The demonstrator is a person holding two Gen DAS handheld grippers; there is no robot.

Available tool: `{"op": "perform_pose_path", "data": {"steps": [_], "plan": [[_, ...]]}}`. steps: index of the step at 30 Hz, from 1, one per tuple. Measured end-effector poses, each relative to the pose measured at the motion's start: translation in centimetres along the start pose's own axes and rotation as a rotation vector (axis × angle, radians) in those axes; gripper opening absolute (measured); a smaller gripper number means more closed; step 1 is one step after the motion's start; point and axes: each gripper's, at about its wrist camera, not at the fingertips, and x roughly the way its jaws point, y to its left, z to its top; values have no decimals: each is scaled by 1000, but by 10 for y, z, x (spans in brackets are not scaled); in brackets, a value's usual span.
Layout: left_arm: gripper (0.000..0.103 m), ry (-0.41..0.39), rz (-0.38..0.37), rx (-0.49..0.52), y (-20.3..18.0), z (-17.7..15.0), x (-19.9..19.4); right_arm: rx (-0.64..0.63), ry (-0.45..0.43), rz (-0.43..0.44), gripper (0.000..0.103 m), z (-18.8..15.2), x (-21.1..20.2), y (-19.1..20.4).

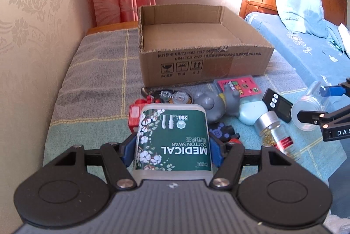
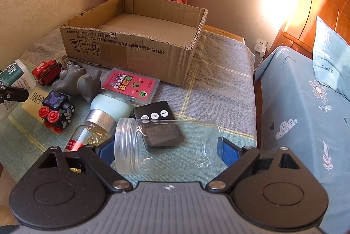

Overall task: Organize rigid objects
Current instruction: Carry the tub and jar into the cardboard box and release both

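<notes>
left tongs (image 1: 172, 152) pinching cotton swab box (image 1: 172, 137), right tongs (image 2: 168, 152) pinching clear jar (image 2: 168, 144)

I see the cardboard box (image 2: 131, 41) at 12 o'clock open on top, and its floor is bare, so from above the way in is free. In front of its near wall the objects lie crowded: the pink card case (image 2: 131, 85), the grey toy animal (image 2: 76, 81), the black timer (image 2: 159, 124). At 3 o'clock the checked cloth (image 2: 218, 91) is bare, until the bed (image 2: 295, 113) blocks.
</notes>
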Motion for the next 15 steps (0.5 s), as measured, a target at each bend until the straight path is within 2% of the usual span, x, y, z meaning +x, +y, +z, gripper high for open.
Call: {"op": "perform_pose_path", "data": {"steps": [6,10,15], "plan": [[64,-76,-17,45,-6,55,-2,11,-85,54,95,37,-9,-13],[64,-118,6,92,-10,103,16,12,-129,64,95,64,-4,-19],[64,-86,13,109,-10,159,64,20,-152,65,95,86,3,-28]]}}
